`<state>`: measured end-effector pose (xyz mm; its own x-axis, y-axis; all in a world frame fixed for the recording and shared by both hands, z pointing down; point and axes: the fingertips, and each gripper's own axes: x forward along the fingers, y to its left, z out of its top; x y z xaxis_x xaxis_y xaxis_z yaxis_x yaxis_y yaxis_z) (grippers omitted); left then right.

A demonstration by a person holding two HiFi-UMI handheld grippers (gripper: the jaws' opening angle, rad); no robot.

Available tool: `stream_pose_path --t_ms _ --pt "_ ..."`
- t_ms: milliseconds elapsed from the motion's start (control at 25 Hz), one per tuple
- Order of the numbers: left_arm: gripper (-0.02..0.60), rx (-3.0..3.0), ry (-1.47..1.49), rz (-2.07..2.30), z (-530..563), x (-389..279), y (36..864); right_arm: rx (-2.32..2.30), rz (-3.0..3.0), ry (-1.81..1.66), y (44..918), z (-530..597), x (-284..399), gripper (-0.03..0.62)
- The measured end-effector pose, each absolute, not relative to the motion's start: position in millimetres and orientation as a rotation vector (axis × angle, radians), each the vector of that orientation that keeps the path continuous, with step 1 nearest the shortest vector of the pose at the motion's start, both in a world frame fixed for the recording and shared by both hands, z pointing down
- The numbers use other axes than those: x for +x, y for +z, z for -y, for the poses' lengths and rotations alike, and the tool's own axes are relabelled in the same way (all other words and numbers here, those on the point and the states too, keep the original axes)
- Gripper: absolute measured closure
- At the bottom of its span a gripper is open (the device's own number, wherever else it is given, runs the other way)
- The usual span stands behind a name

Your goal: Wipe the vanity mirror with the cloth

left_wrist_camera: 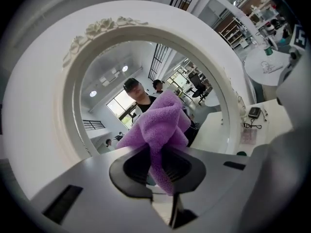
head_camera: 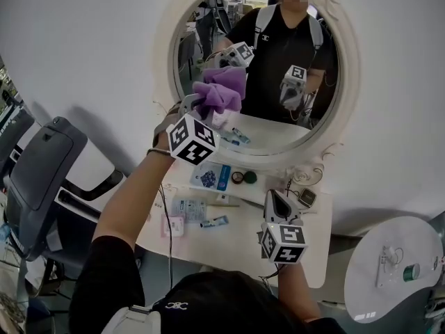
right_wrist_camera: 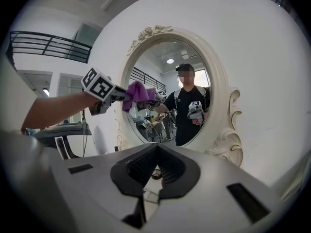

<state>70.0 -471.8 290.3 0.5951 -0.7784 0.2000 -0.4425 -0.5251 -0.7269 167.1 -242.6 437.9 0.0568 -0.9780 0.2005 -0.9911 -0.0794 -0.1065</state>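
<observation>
White wall fills the background, and the oval vanity mirror [head_camera: 272, 120] in its carved white frame hangs on it in the upper middle of the head view. The purple cloth [head_camera: 221, 93] sits at the lower left of the glass and meets its own reflection there. Your left gripper [head_camera: 199, 108] has its jaws clamped on a fold of the cloth, and the rest bunches out in front of them. Your left forearm rises from the lower left of the frame to reach it.

Your right gripper [head_camera: 275, 196] hangs low at centre right, over the white vanity table [head_camera: 314, 256] and well apart from the mirror. Its jaws are drawn in to a thin slit with nothing between them.

Nothing stands between the cloth and the glass. Below the mirror on the table lie a blue-and-white packet [head_camera: 211, 176], a dark round lid [head_camera: 238, 177] touching a green one [head_camera: 250, 177], a small tube [head_camera: 215, 222], and a small dark device [head_camera: 306, 197] with a cable. Whether the round pieces are jars with anything in them, you cannot tell.

At far left stands a dark chair [head_camera: 42, 172]. At lower right is a round white side table [head_camera: 393, 252].
</observation>
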Motion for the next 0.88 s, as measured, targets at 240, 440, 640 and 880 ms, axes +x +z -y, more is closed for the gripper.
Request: stream_pose_path --t_ms 240,440,640,880 --pt "0.523 -2.049 -0.565 -1.032 477.9 71.0 171.8 2.255 2.144 0.341 432.2 247.2 170.7 0.585" --pt "0.523 -1.948 -0.513 -1.078 482.8 73.2 98.2 2.276 2.159 0.335 428.3 249.3 176.0 0.586" --pt "0.523 -1.927 -0.514 -1.115 497.5 80.1 65.5 2.304 2.146 0.348 428.5 248.9 185.2 0.585" --pt "0.523 -1.905 -0.528 -1.119 502.6 84.0 69.4 2.327 2.118 0.382 435.9 249.9 197.4 0.585"
